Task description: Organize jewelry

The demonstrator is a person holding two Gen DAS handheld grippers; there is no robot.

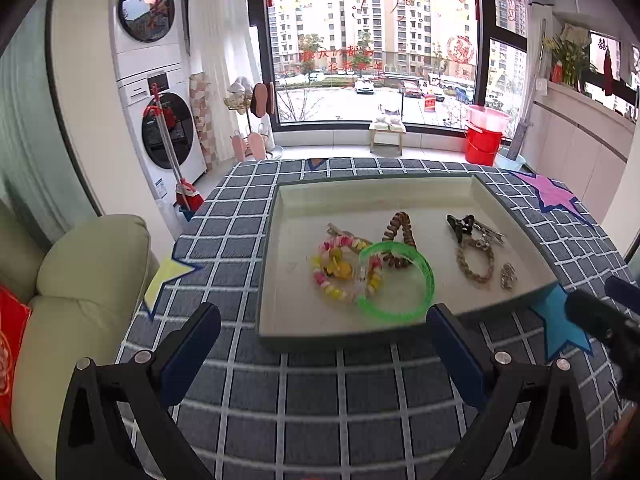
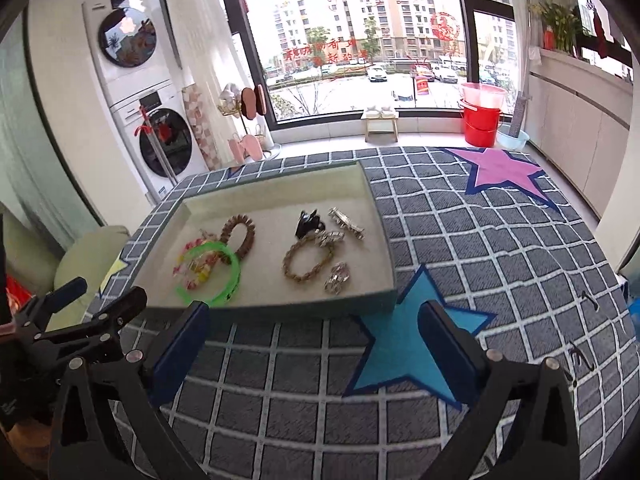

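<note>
A table under a blue checked cloth (image 1: 304, 392) stands before a wide window (image 1: 372, 40) that looks onto apartment blocks, and on the cloth lies a shallow tray (image 1: 280, 280) with a pale lining, which holds all the jewelry. In the tray's left half a green bangle (image 1: 400, 280) lies over a pink and yellow beaded bracelet (image 1: 340, 268), with a brown beaded bracelet (image 1: 400, 240) touching the bangle on the window side. In the tray's right half a braided gold bracelet (image 2: 306, 262) lies just beside a black hair claw (image 2: 308, 222), a long silver clip (image 2: 346, 222) and, toward the near rim, a small silver piece (image 2: 338, 278). Outside the tray, a blue star patch (image 2: 404, 344) sits on the cloth against its near right corner, a yellow star patch (image 1: 168, 276) off its left side, and a purple star patch (image 2: 500, 170) beyond its right side. The left gripper (image 1: 324, 344) hovers over the cloth at the tray's near rim, fingers spread wide and empty. The right gripper (image 2: 316, 344) hangs near the tray's near right corner, its fingers likewise apart and holding nothing. Stacked washing machines (image 1: 152, 80) stand far left of the tray.
</note>
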